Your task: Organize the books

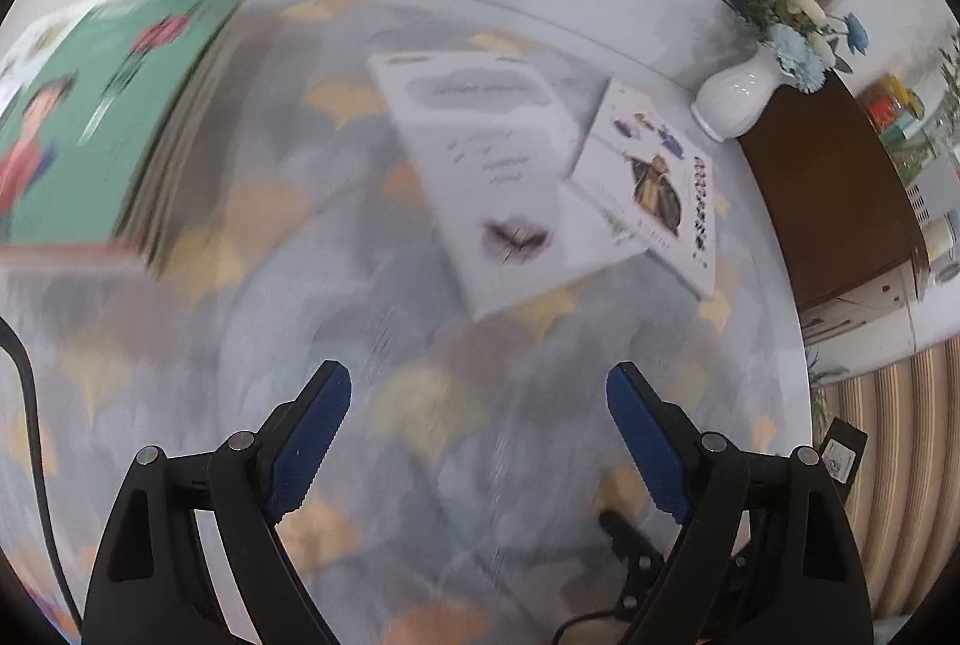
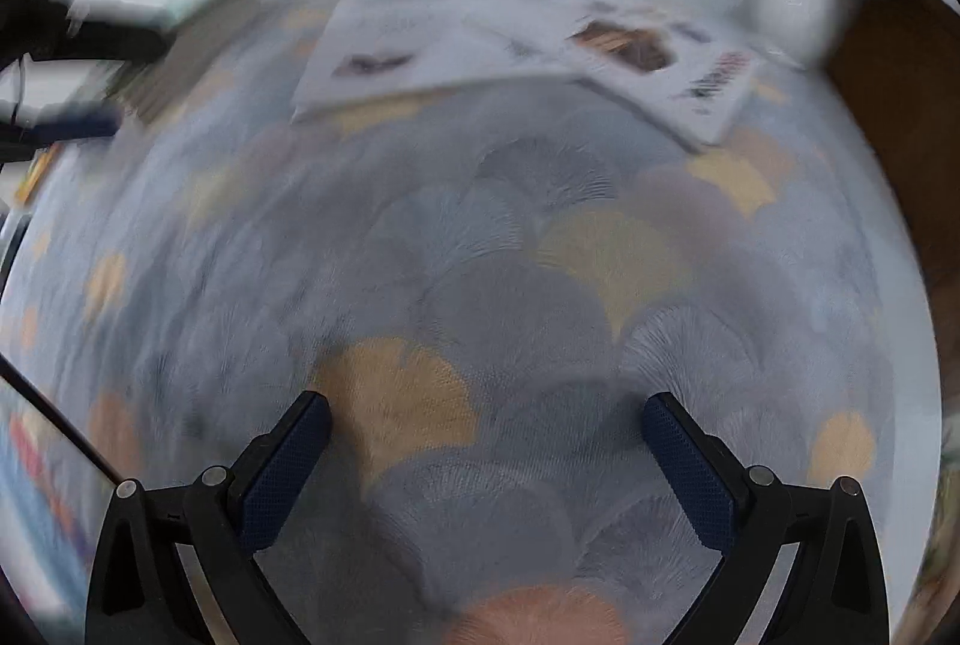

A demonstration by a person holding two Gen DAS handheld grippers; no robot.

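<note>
Both hand-held grippers empty, jaws apart: left hand-held gripper (image 1: 478,384), right hand-held gripper (image 2: 486,414) above bare tabletop (image 2: 540,297). White books (image 1: 480,177) overlapping near vase (image 1: 735,96); stack (image 1: 108,117) far left. Risks: reaching past the books and tipping the vase; lifting one overlapped book and dragging its neighbour askew.

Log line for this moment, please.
left hand-held gripper: open, empty | right hand-held gripper: open, empty | stack: left | loose white books: overlapping on tablecloth
</note>
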